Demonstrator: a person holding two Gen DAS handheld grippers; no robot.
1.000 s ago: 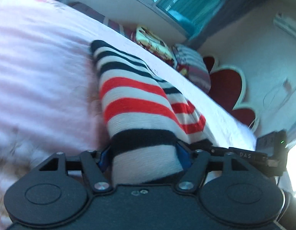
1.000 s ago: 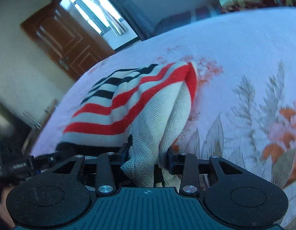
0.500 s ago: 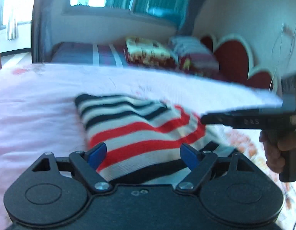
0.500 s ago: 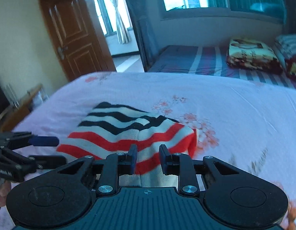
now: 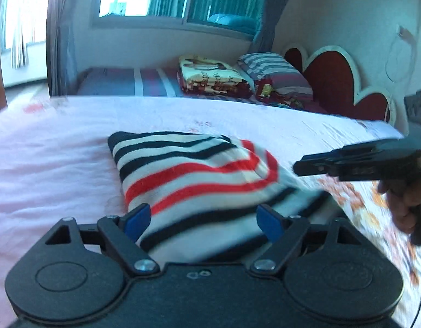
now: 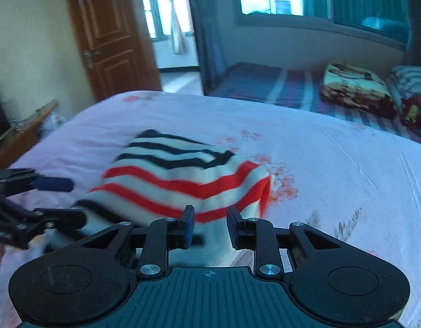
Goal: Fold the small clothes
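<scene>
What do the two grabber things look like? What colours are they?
Both are black plastic with two round discs and silver screws at the base. The left hand-held gripper has bright blue pads on its fingertips. The right hand-held gripper has darker pads, a ribbed body and a small crosshair mark.

The folded sweater [image 5: 194, 175] is cream with black stripes at its far end and red stripes nearer, then a black band at the close edge; the bedsheet [image 6: 333, 169] is pale pink with orange-red flowers and grey leaves. The left gripper [image 5: 202, 220] is black with blue pads [image 5: 135, 217]; the door [image 6: 106, 35] is reddish brown; the headboard [image 5: 333, 82] is dark red edged in white.
</scene>
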